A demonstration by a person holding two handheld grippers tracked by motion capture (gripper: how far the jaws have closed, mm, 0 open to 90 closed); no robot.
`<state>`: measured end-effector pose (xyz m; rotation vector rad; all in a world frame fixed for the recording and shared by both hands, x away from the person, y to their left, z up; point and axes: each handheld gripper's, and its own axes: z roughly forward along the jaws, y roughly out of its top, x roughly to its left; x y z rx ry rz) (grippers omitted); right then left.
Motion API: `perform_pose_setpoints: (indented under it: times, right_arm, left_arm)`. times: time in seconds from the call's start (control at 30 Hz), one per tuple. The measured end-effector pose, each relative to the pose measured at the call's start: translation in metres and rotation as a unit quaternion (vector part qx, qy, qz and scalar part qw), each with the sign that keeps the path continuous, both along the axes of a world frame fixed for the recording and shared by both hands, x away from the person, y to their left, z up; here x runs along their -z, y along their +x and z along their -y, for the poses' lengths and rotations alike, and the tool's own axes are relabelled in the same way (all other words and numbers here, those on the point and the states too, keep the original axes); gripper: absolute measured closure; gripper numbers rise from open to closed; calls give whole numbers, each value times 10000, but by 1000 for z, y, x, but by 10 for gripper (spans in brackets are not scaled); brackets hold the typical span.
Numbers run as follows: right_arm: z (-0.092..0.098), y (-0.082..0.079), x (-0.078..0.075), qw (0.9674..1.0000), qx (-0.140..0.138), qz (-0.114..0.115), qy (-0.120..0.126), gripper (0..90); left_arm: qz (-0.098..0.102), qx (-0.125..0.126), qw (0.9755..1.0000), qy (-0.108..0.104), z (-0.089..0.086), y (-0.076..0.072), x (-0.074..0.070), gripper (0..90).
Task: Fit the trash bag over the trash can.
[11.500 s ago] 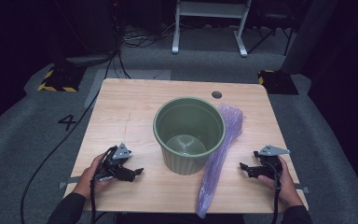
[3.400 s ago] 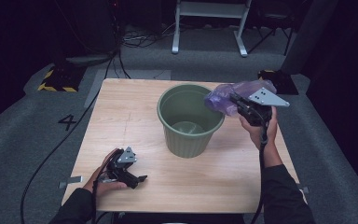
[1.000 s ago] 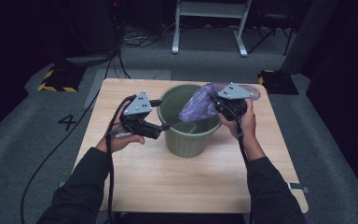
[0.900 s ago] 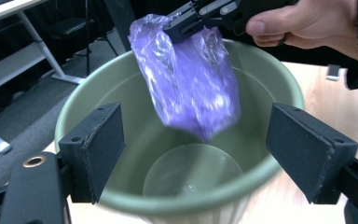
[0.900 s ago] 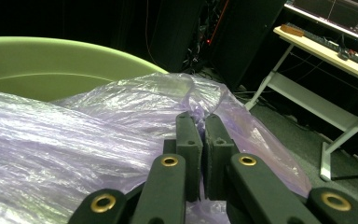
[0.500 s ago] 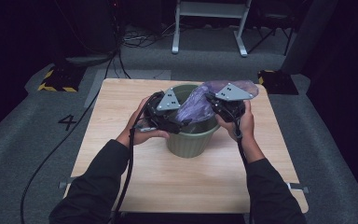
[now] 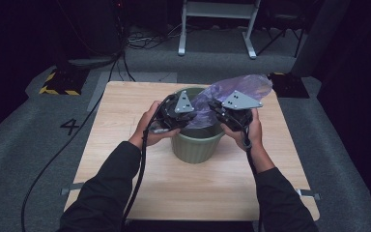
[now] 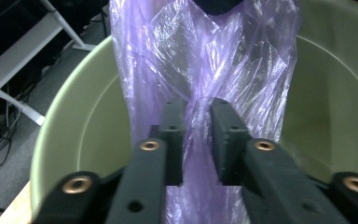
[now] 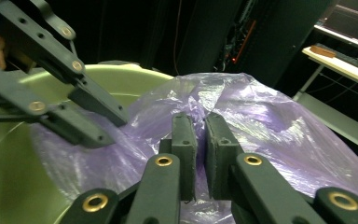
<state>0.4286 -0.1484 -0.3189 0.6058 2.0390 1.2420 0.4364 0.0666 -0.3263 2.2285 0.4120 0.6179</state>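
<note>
Both tongs — left (image 8: 196, 135), right (image 9: 200, 140) — pinch the purple bag (image 7: 232, 92) (over the green pot (image 7: 193, 145)).

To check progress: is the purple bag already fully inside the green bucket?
No, most of the purple bag is above and beyond the rim of the green bucket.

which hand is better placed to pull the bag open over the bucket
Left, probably. The left tongs have just closed on the purple bag right inside the green bucket; the right tongs pinch it higher.
</note>
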Motion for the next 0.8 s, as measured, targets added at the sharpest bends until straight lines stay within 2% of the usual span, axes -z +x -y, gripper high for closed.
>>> perform_pose_setpoints:
  times: [0.1, 0.23, 0.37, 0.53, 0.63, 0.8]
  right_arm:
    - [2, -2, 1, 10000, -69, -24, 24, 817]
    - [6, -3, 2, 9997, -149, -118, 123, 751]
    - [13, -3, 4, 9992, -170, -237, 279, 558]
    - [29, -4, 4, 9978, -230, -397, 482, 364]
    - [40, -6, 5, 9973, -256, -413, 558, 310]
    - [65, -9, 8, 9956, -319, -479, 739, 271]
  left_arm:
    - [68, 47, 9999, 120, 2, 0, 1, 873]
    - [90, 35, 9999, 136, 2, 2, 2, 897]
    - [141, 17, 9998, 136, -1, 2, 1, 898]
    - [175, -15, 9998, 130, -7, 3, -1, 898]
    - [194, -16, 9997, 145, -8, 3, -1, 898]
    - [213, -13, 9997, 107, -8, 3, -1, 898]
